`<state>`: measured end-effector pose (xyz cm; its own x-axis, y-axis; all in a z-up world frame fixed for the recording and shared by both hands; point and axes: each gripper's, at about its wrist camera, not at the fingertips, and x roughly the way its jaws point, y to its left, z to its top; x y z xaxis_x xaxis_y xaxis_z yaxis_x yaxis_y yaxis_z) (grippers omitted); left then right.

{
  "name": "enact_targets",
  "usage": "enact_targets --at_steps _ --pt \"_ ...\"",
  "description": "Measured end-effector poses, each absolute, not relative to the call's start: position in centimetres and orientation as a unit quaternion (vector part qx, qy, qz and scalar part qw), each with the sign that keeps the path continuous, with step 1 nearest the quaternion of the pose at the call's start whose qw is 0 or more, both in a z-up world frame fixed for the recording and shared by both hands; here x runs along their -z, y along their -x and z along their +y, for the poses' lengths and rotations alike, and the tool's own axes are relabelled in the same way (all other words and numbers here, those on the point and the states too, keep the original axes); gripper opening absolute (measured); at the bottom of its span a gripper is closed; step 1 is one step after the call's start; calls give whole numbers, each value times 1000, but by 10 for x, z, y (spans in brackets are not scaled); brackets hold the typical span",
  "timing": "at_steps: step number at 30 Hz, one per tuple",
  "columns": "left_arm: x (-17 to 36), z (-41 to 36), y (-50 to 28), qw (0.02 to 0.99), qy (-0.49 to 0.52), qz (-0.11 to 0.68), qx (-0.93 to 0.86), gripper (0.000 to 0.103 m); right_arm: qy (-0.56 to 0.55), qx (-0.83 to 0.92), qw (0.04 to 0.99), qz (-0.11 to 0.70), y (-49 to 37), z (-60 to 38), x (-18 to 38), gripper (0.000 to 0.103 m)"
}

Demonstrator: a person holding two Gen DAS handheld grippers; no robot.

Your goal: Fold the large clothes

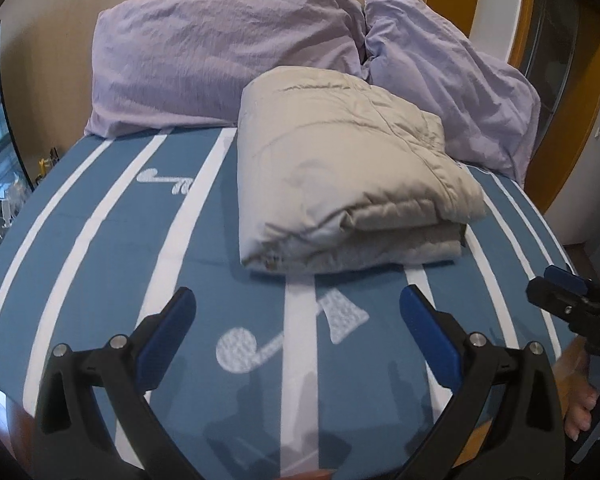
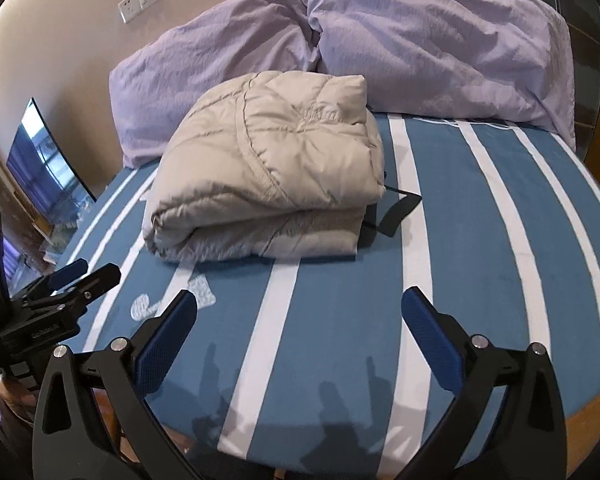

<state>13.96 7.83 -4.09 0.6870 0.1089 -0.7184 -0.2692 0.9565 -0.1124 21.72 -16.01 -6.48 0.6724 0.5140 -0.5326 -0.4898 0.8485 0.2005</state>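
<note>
No text is readable (gripper lettering too blurred)

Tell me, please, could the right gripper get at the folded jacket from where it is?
Probably yes: the right gripper is open and empty, the jacket lies straight ahead, and only bare sheet lies between.

Both the left gripper (image 1: 296, 308) and the right gripper (image 2: 300, 308) are built of black plastic arms; silver screw heads are set at the joints, and textured blue pads are fitted inside each finger (image 1: 172, 332).
</note>
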Motion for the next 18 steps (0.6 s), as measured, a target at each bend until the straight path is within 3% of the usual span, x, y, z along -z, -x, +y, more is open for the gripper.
enact_targets --at_steps 18 --pt "37 70 -126 906 128 397 -74 101 -11 -286 907 308 -196 -155 63 102"
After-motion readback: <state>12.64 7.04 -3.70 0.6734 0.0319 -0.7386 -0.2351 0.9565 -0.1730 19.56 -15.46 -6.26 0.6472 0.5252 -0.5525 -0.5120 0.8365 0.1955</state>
